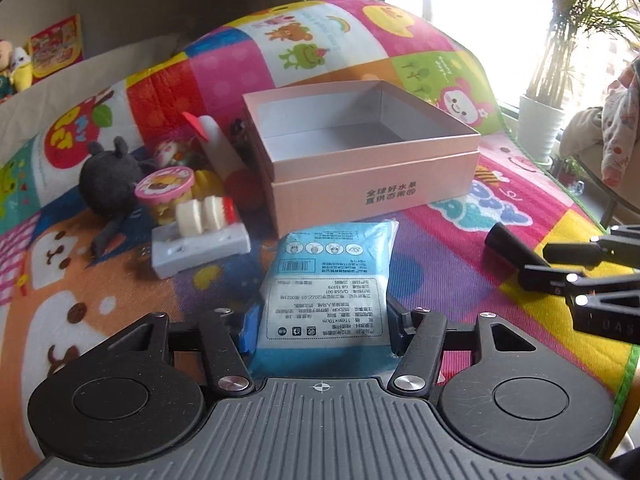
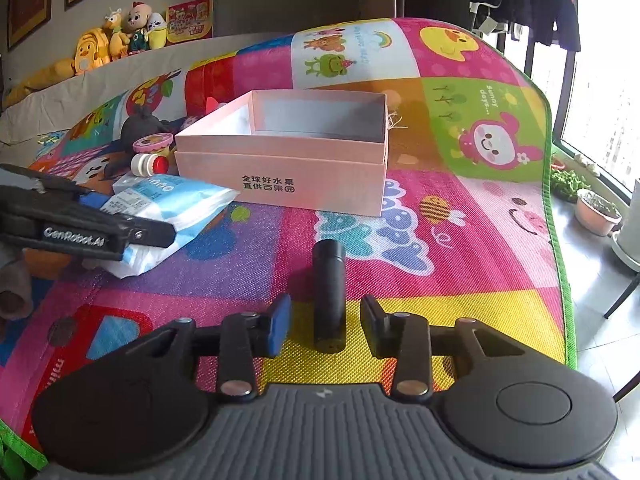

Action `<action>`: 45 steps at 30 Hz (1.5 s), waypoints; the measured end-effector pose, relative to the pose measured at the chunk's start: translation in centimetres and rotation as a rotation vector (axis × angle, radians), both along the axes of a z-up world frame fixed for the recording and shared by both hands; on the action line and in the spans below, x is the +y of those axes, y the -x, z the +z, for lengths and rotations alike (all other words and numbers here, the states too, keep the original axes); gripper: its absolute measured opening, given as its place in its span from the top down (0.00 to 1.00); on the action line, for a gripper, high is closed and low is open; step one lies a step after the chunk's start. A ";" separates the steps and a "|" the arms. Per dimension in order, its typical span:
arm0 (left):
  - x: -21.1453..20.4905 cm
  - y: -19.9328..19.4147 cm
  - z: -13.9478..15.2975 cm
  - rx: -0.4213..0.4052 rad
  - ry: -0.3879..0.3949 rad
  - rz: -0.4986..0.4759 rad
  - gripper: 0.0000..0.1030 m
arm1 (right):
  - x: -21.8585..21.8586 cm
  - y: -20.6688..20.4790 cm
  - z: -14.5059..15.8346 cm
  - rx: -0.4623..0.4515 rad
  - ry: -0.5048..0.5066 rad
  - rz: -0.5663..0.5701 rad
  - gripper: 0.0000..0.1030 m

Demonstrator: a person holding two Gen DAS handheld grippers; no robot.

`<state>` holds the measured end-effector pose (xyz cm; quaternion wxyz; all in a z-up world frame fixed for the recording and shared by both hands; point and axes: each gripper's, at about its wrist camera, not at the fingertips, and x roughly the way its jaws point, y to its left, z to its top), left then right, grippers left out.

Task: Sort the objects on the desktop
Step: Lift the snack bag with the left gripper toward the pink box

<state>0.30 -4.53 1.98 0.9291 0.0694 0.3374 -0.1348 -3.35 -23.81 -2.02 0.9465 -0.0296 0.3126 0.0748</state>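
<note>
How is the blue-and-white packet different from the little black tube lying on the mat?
The packet is flat, soft and printed in blue and white; the black tube is a plain, hard, dark cylinder. The packet is far wider than the slim tube. The left gripper has its fingers against the packet's sides, while the right gripper has its fingers either side of the tube with gaps, not touching. Both lie on the colourful mat in front of the pink box.

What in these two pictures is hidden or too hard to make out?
- Left wrist view: the near end of the blue packet is hidden behind the left gripper.
- Left wrist view: the toys behind the white bottle overlap, so they cannot be told apart.
- Right wrist view: the pink box wall hides part of its floor.
- Right wrist view: whether the right gripper pads touch the black tube is unclear.
</note>
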 end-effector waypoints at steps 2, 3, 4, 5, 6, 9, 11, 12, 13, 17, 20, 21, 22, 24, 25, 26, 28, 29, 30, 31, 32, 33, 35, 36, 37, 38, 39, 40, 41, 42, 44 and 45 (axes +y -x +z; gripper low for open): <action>0.8 1.6 0.0 0.016 0.018 0.028 0.39 | 0.0 -0.1 0.0 -0.005 0.002 -0.003 0.63; 1.2 2.3 0.0 0.024 0.034 0.040 0.38 | 0.1 -0.3 0.0 -0.005 0.005 -0.002 0.63; 1.5 2.9 0.0 0.030 0.047 0.050 0.38 | 0.2 -0.4 0.0 -0.005 0.010 0.000 0.63; 1.8 3.5 0.1 0.033 0.057 0.057 0.34 | 0.3 -0.6 0.0 -0.007 0.013 0.001 0.63; 1.8 3.9 0.1 0.036 0.061 0.058 0.23 | 0.4 -0.9 0.0 -0.007 0.015 0.002 0.63; 1.9 4.5 0.4 0.020 0.074 0.045 0.06 | 0.7 -2.0 -0.1 0.012 0.011 0.004 0.64; 1.7 4.2 0.5 0.015 0.066 0.044 0.06 | 0.9 -2.7 -0.2 0.034 0.003 0.004 0.72; 1.7 4.0 0.5 0.014 0.064 0.047 0.06 | 1.1 -2.7 -0.1 0.041 0.004 0.005 0.78; 1.6 3.7 0.4 0.015 0.065 0.049 0.06 | 1.2 -2.7 0.1 0.046 0.003 0.012 0.80; 1.3 2.7 -0.3 0.027 0.057 0.041 0.20 | 1.6 -1.5 1.0 0.104 -0.095 0.109 0.81; 1.1 2.6 -0.7 0.041 0.054 0.028 0.33 | 2.4 -0.4 1.1 0.117 -0.089 0.136 0.81; 1.0 2.7 -0.7 0.038 0.052 0.025 0.35 | 2.5 -0.2 1.2 0.118 -0.083 0.141 0.81; 1.0 2.8 -0.7 0.035 0.050 0.023 0.37 | 2.6 0.0 1.2 0.121 -0.082 0.146 0.81; 1.0 3.2 -0.6 0.031 0.042 0.018 0.38 | 2.6 0.4 1.3 0.125 -0.081 0.150 0.81; 1.0 3.5 -0.5 0.027 0.036 0.016 0.38 | 2.5 0.5 1.3 0.126 -0.081 0.149 0.81; 0.9 3.8 -0.6 0.023 0.029 0.014 0.38 | 2.5 0.6 1.3 0.127 -0.083 0.149 0.81; 0.9 4.3 -0.6 0.017 0.020 0.008 0.39 | 2.4 0.7 1.3 0.130 -0.089 0.144 0.81; 1.0 4.6 -0.5 0.017 0.020 0.006 0.39 | 2.2 0.8 1.4 0.133 -0.094 0.139 0.81; 1.1 4.9 -0.4 0.016 0.022 0.005 0.39 | 2.1 0.8 1.4 0.137 -0.099 0.134 0.81; 1.1 5.1 -0.2 0.013 0.022 0.006 0.39 | 2.0 0.9 1.5 0.140 -0.106 0.128 0.81; 1.2 5.4 0.0 0.005 0.020 0.009 0.39 | 1.8 1.1 1.6 0.141 -0.114 0.126 0.81; 1.3 5.7 0.3 -0.007 0.017 0.011 0.39 | 1.7 1.3 1.7 0.140 -0.122 0.124 0.82; 1.5 6.3 1.0 -0.030 0.022 0.013 0.39 | 1.1 1.7 2.2 0.133 -0.147 0.123 0.82; 1.5 6.5 1.4 -0.040 0.028 0.013 0.39 | 0.7 1.9 2.4 0.130 -0.162 0.121 0.82; 1.6 6.5 1.8 -0.048 0.034 0.012 0.39 | 0.3 2.0 2.7 0.126 -0.181 0.117 0.82; 1.6 6.4 2.3 -0.054 0.042 0.008 0.39 | -0.1 2.1 3.1 0.120 -0.196 0.112 0.82; 1.5 6.0 2.9 -0.061 0.050 -0.001 0.39 | -0.4 2.1 3.5 0.110 -0.206 0.106 0.82; 1.4 5.4 3.6 -0.073 0.059 -0.010 0.39 | -0.8 2.0 4.2 0.095 -0.215 0.099 0.82; 1.3 4.6 4.6 -0.095 0.065 -0.019 0.39 | -1.1 1.9 4.9 0.075 -0.221 0.096 0.82; 1.0 3.7 5.6 -0.123 0.067 -0.026 0.39 | -1.4 1.5 5.8 0.052 -0.227 0.097 0.82; 0.3 1.3 7.6 -0.185 0.075 -0.047 0.39 | -2.0 0.2 8.2 -0.005 -0.249 0.098 0.82; -0.1 0.0 8.5 -0.212 0.084 -0.054 0.39 | -2.2 -0.6 9.2 -0.026 -0.260 0.099 0.82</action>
